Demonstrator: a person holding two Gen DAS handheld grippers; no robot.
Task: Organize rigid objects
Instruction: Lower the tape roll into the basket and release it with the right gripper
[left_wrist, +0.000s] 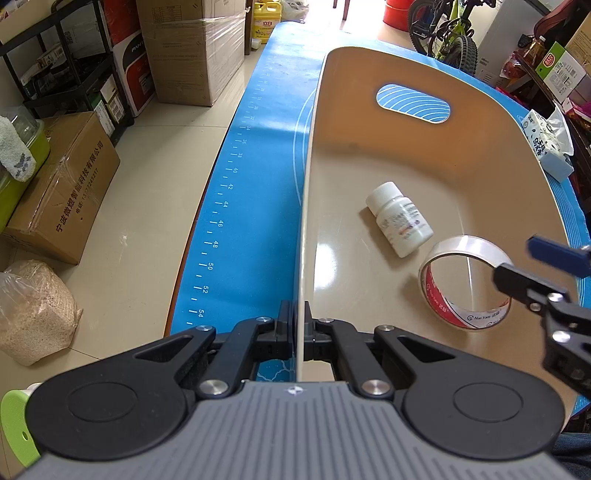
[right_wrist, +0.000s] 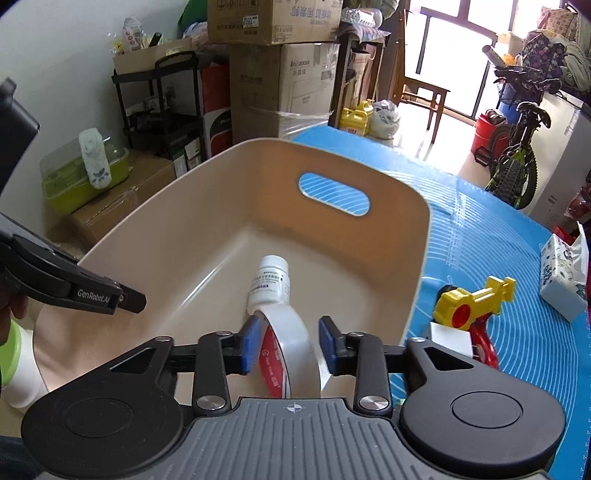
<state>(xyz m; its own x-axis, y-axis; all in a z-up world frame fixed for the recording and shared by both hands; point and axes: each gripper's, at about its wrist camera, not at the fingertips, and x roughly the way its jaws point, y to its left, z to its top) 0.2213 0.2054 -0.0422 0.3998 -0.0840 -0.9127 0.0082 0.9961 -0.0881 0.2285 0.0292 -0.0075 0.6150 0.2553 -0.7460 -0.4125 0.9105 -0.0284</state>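
The left gripper (left_wrist: 303, 332) is clamped on the near wall of the beige bin (left_wrist: 424, 66), holding it steady. The right gripper (right_wrist: 288, 345) stands apart, pads clear of the tape roll (right_wrist: 291, 350) standing on edge between them inside the bin. Just ahead of the pads lies the white pill bottle (right_wrist: 269, 282), touching the roll.

Risks:
- The freed roll may topple or roll against the bottle.
- A withdrawing pad may snag the roll.
- The yellow toy (right_wrist: 469, 306), right of the right gripper on the blue mat (right_wrist: 517, 350), remains outside.
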